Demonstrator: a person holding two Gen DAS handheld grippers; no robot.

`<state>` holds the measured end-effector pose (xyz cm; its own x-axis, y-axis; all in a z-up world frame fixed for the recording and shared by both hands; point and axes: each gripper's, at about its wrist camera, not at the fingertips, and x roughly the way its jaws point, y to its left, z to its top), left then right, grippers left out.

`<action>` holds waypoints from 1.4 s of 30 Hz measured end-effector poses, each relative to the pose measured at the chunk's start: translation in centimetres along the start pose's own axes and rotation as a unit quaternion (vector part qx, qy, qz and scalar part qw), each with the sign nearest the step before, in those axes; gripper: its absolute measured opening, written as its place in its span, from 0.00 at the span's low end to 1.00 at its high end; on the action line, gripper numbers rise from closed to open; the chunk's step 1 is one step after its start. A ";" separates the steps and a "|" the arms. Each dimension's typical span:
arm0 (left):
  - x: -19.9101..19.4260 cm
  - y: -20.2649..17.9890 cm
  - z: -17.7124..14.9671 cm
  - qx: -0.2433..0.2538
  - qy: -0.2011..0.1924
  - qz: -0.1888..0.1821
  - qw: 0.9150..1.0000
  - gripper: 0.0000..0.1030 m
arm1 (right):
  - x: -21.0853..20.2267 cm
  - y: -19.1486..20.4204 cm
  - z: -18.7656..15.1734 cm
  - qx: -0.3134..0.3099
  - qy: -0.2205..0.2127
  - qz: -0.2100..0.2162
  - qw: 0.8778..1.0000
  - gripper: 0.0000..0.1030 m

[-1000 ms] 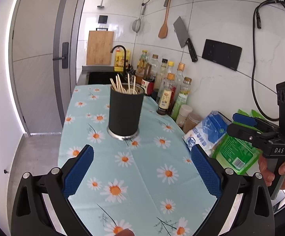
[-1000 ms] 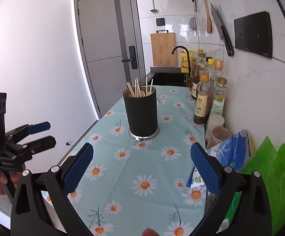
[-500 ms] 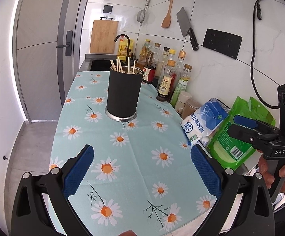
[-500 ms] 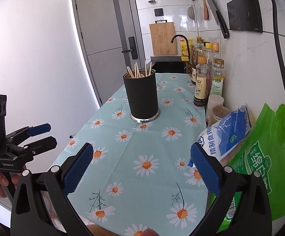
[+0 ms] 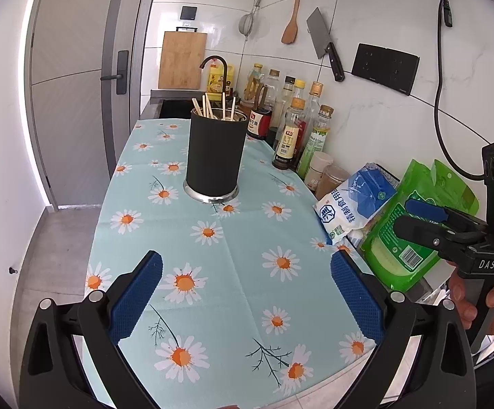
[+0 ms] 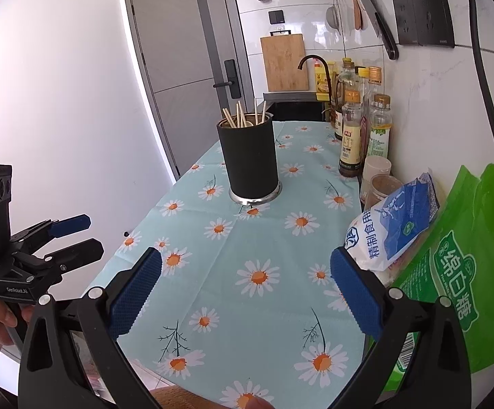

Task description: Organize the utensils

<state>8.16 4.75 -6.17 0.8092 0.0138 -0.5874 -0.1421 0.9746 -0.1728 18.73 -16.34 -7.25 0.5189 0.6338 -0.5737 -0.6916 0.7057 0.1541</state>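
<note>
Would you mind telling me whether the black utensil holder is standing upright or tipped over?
Upright. The black utensil holder stands on its metal base ring on the daisy tablecloth, with chopsticks poking from its top.

Bright, even daylight fills both views, strongest as a white glow along the wall left of the grey door point(image 5: 73, 78). The wall tiles point(image 5: 376, 27) right of that door carry soft glare. Shadows stay faint. Fisheye bending curves the edges into black corners; focus is sharp throughout.
</note>
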 end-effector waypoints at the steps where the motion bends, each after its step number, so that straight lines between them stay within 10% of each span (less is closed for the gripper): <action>1: 0.0 0.0 0.0 0.000 0.000 0.000 1.000 0.94 | 0.0 0.0 0.0 -0.001 -0.001 0.000 1.000 0.95; 42: 1.0 -0.6 -0.2 0.006 0.024 -0.024 0.999 0.94 | 0.6 -0.2 -0.3 0.006 0.001 -0.005 1.000 0.95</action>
